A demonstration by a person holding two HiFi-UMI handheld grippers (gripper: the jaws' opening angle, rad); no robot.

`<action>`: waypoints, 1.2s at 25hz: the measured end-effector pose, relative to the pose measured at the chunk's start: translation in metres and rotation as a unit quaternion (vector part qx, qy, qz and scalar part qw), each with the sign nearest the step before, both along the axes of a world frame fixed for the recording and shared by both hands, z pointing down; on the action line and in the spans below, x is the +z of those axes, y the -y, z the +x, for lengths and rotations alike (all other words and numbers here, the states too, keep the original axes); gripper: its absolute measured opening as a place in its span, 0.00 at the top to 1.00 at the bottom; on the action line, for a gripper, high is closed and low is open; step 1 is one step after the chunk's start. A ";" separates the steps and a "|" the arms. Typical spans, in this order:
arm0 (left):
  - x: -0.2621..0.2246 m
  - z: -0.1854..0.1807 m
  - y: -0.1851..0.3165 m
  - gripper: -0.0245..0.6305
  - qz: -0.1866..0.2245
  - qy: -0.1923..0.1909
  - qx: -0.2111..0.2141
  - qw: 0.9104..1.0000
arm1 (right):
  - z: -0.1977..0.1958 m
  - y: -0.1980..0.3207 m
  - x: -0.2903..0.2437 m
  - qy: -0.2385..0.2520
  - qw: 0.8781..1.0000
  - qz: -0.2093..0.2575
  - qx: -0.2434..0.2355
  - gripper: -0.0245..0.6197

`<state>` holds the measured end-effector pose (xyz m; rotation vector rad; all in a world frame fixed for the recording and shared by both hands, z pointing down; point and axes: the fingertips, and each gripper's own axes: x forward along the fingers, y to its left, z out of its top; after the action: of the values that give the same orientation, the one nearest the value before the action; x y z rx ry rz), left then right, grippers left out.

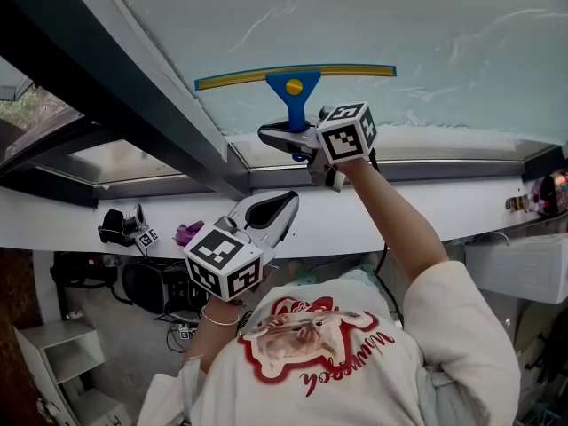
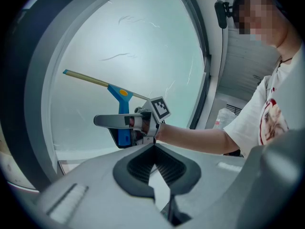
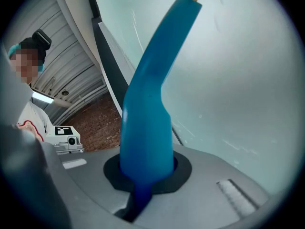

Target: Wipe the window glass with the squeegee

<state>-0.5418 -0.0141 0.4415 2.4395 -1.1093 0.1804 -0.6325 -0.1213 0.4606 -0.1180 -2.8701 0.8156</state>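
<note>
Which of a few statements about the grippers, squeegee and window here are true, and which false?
1. The right gripper is shut on the squeegee's blue handle. True.
2. The left gripper also grips the squeegee. False: its jaws are together on nothing.
3. The squeegee lies on the sill. False: it is held up at the window glass.
4. In the head view, the left gripper sits below the right, off the glass. True.

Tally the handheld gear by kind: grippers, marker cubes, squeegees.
Grippers: 2 (left gripper, right gripper)
Marker cubes: 2 (left cube, right cube)
Squeegees: 1 (blue squeegee, handle in the right claw)
Total: 5
</note>
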 end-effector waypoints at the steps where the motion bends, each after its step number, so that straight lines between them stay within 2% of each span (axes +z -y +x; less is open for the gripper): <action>1: 0.001 0.000 0.000 0.96 -0.001 0.000 0.000 1.000 | 0.000 -0.001 0.004 -0.001 1.000 -0.005 0.000 0.92; 23: 0.018 -0.005 -0.002 0.96 -0.026 0.001 -0.002 1.000 | 0.007 -0.011 0.092 -0.046 0.997 -0.062 0.003 0.92; 30: 0.024 -0.006 -0.002 0.96 -0.037 0.003 -0.002 0.999 | 0.007 -0.013 0.113 -0.045 0.996 -0.072 0.001 0.92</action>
<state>-0.5479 -0.0118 0.4657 2.3733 -1.0908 0.2239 -0.6252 -0.1084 0.5738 -0.0914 -2.7266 1.0016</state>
